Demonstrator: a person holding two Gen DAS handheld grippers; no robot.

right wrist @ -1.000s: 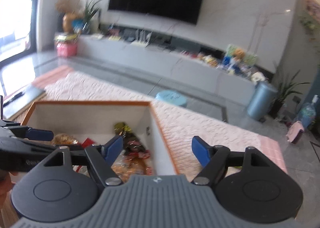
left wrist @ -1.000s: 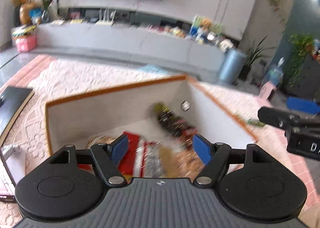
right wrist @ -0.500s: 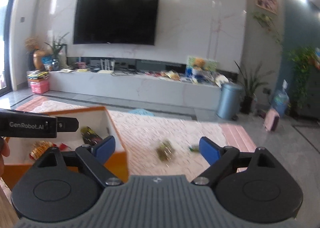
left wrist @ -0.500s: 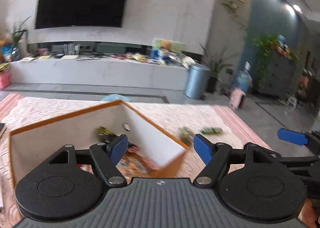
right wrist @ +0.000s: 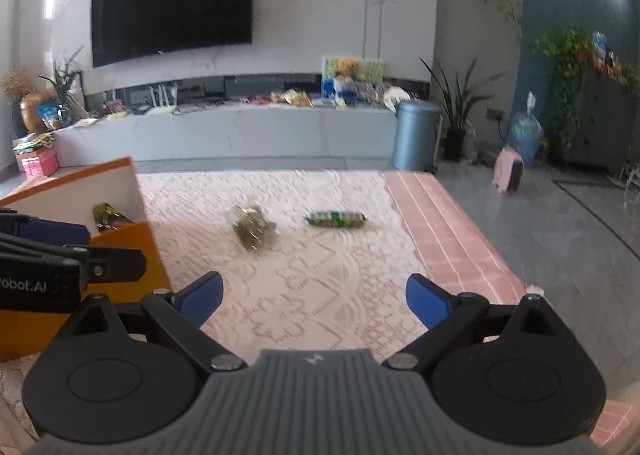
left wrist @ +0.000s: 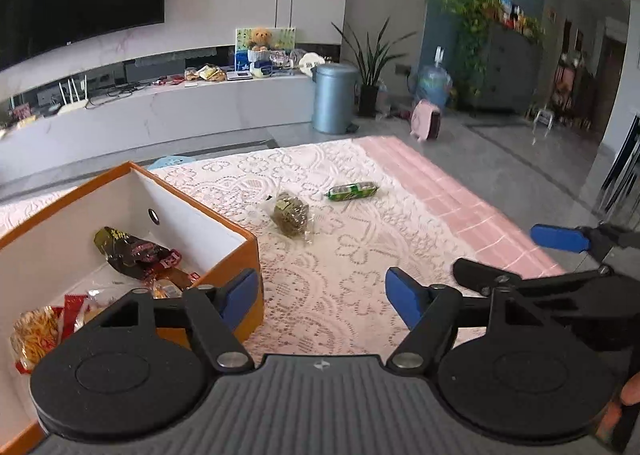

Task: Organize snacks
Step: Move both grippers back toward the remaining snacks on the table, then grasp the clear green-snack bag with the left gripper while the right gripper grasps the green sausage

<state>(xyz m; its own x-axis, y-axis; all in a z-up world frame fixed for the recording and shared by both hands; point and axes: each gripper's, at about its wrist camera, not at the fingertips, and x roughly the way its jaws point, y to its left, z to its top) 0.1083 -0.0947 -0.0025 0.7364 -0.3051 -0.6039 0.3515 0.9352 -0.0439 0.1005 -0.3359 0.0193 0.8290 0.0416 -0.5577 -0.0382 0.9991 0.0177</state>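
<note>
An orange box point(left wrist: 132, 174) with white inner walls stands at the left, holding several snack packets, among them a dark wrapper point(left wrist: 128, 251) and a fries bag point(left wrist: 34, 331). Two snacks lie loose on the lace cloth: a clear bag of dark green pieces point(left wrist: 290, 213) point(right wrist: 252, 229) and, right of it, a green packet point(left wrist: 352, 191) point(right wrist: 336, 219). My left gripper point(left wrist: 322, 297) hovers beside the box's near corner, jaws closing slightly with nothing between them. My right gripper point(right wrist: 316, 297) is short of the loose snacks, jaws opening wide and empty. The box point(right wrist: 132, 255) sits at its left.
The pink lace tablecloth point(left wrist: 360, 255) ends at a table edge on the right, with grey floor beyond. One blue pad point(left wrist: 560, 238) of the right gripper shows at the right of the left wrist view. Far off are a TV console point(right wrist: 240, 127), a blue bin point(right wrist: 416, 135) and plants.
Both views have swung right, away from the box's inside toward the cloth with the two loose snacks. The right jaws have spread wider.
</note>
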